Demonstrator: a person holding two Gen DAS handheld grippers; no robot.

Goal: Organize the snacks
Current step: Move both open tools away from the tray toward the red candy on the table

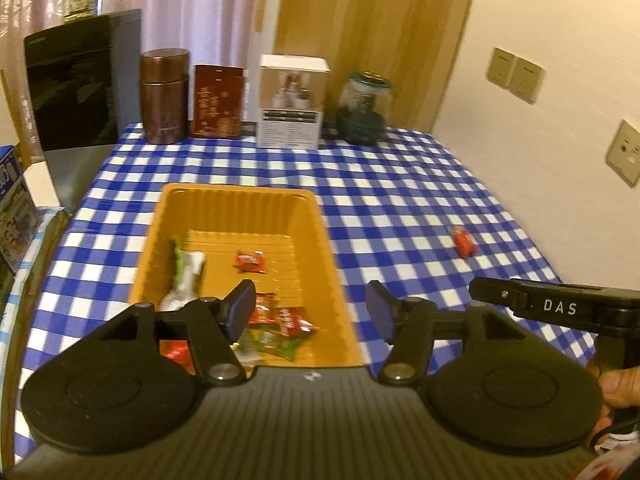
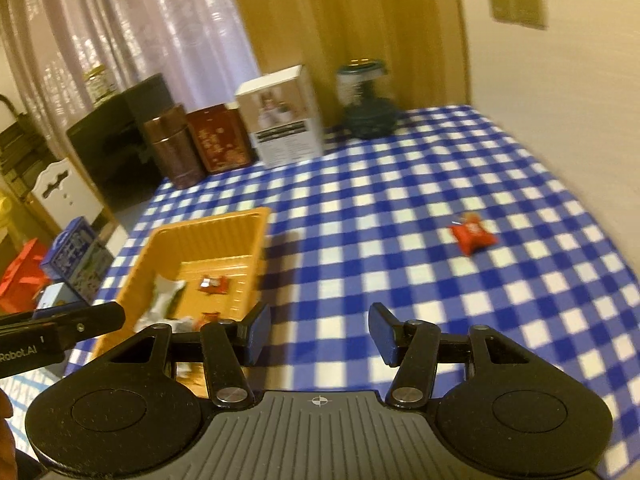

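A: What takes up most of the view?

B: The counter [image 1: 400, 184], under a blue-and-white checked cloth. Along its far edge stand a brown canister [image 1: 164, 96], a dark red tin [image 1: 218, 101], a white box [image 1: 291, 102] and a glass jar [image 1: 363, 104].

A: And the next largest thing?

B: The orange tray [image 1: 308, 216], on the left part of the counter. It holds several wrapped snacks: a red snack [image 1: 250, 261] lying apart near the middle, a white-and-green packet [image 1: 186, 276] against the left wall, and a small heap of red and green wrappers at the near end.

A: Where are the grippers?

B: The left gripper [image 1: 312, 312] hovers over the tray's near right corner, fingers spread, nothing between them. The right gripper [image 2: 318, 334] is above bare cloth just right of the tray, also spread and empty.

A: Any snack outside the tray?

B: One loose red snack [image 2: 472, 234] lies on the cloth, well apart from the tray, toward the right.
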